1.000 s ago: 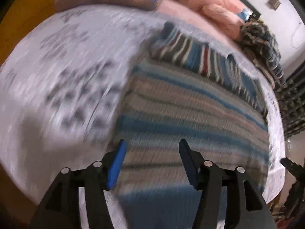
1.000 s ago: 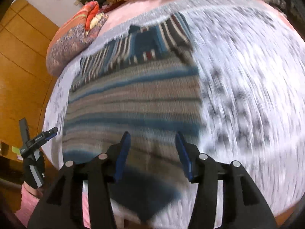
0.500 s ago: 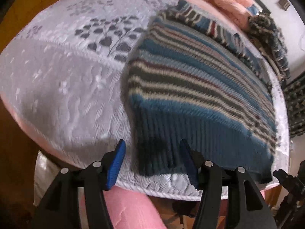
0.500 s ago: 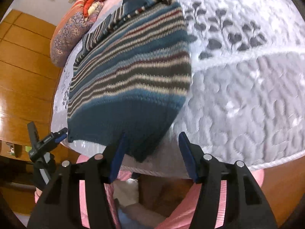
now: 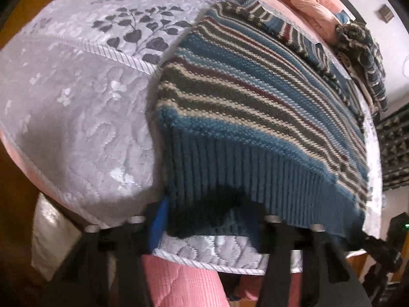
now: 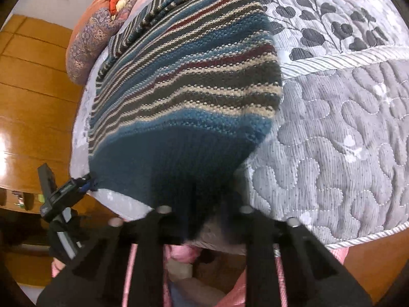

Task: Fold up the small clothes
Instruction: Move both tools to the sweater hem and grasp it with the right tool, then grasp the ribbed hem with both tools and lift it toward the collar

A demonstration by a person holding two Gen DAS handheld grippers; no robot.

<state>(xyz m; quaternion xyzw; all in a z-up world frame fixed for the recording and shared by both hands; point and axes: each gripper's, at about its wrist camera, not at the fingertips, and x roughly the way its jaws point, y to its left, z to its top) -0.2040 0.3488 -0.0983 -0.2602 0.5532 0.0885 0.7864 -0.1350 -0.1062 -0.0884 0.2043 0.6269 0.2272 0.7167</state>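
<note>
1. blue, grey, cream and maroon striped knit sweater (image 5: 255, 107) lies flat on a grey quilted bedspread with dark leaf print (image 5: 84, 97), ribbed blue hem at the near bed edge.
2. left gripper (image 5: 212, 220) at the hem's left corner, jaws spread wide either side of the hem, released; hem drapes over the tips.
3. right gripper (image 6: 202, 209) at the hem's right corner, jaws apart, tips hidden in the dark knit; can't tell if it pinches.
4. orange patterned pillow (image 6: 94, 33) beyond the sweater.
</note>
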